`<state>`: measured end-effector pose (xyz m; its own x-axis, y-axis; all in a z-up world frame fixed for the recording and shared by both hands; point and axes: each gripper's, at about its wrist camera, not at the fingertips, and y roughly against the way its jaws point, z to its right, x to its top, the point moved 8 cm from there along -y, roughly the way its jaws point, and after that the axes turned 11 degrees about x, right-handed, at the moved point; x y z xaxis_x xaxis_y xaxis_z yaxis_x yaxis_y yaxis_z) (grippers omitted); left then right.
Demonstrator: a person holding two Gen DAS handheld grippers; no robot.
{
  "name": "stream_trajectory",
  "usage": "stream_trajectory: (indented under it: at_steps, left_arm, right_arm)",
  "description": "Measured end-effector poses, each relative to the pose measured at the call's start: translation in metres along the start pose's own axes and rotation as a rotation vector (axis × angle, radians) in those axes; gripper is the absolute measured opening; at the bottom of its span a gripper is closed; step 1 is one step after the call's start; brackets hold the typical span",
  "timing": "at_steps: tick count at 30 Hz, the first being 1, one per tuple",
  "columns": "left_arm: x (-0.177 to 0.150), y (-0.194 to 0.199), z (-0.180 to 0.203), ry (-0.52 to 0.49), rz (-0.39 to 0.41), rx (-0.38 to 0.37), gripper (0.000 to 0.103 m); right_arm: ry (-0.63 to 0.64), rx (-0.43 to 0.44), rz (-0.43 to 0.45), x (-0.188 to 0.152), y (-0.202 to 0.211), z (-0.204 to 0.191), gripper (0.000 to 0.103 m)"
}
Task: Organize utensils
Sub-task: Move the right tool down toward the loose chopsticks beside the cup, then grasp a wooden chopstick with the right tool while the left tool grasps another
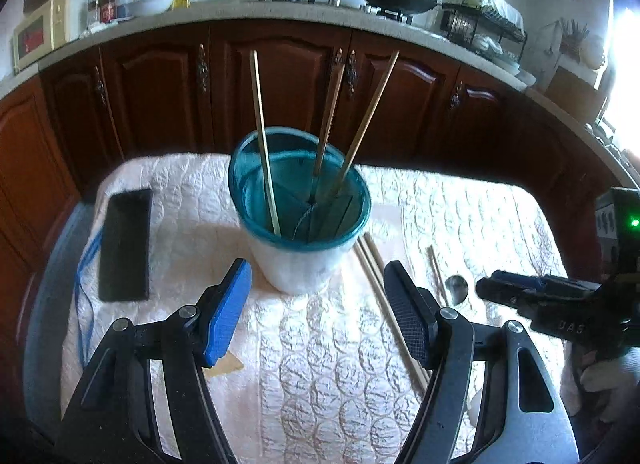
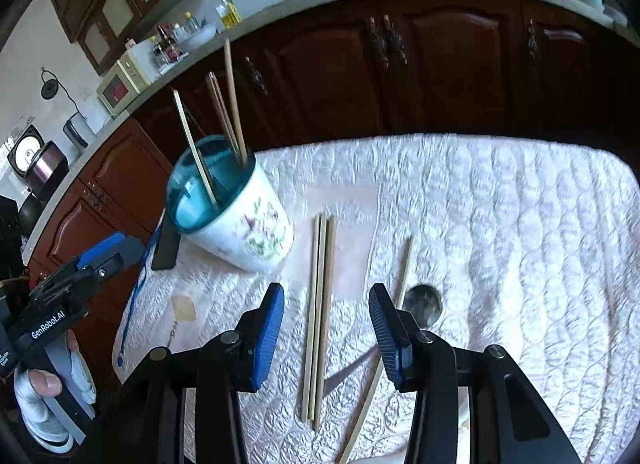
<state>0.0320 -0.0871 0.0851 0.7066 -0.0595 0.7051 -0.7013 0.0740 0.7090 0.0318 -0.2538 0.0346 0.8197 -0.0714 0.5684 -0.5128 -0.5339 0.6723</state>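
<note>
wooden chopsticks point(image 2: 318, 316) lie lengthwise toward the holder point(image 2: 232, 204); both claws gape empty.

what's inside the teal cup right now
Three chopsticks stand in the cup, leaning on its teal rim, with a divider visible lower down. The cup's floor and the sticks' lower tips are hidden by the wall.
</note>
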Motion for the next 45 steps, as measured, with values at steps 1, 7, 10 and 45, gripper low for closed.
stream_trajectory:
  at_steps: [1,7,10,45]
  left_arm:
    - [-0.002,-0.002,-0.001,-0.001,-0.005,0.002,0.069]
    - [-0.011,-0.010,-0.005,0.005,-0.032,0.007,0.069]
    - [-0.014,-0.013,-0.008,0.003,-0.040,0.010,0.069]
    - [-0.043,-0.045,0.002,0.005,-0.152,-0.031,0.069]
  right_arm:
    - [-0.001,0.010,-0.022,-0.004,-0.008,0.000,0.039]
    - [-0.022,0.025,-0.101,-0.022,-0.053,0.006,0.028]
    - [-0.037,0.017,-0.136,-0.029,-0.073,0.013,0.026]
    - [-0.124,0.029,-0.114,-0.040,-0.103,0.021,0.006]
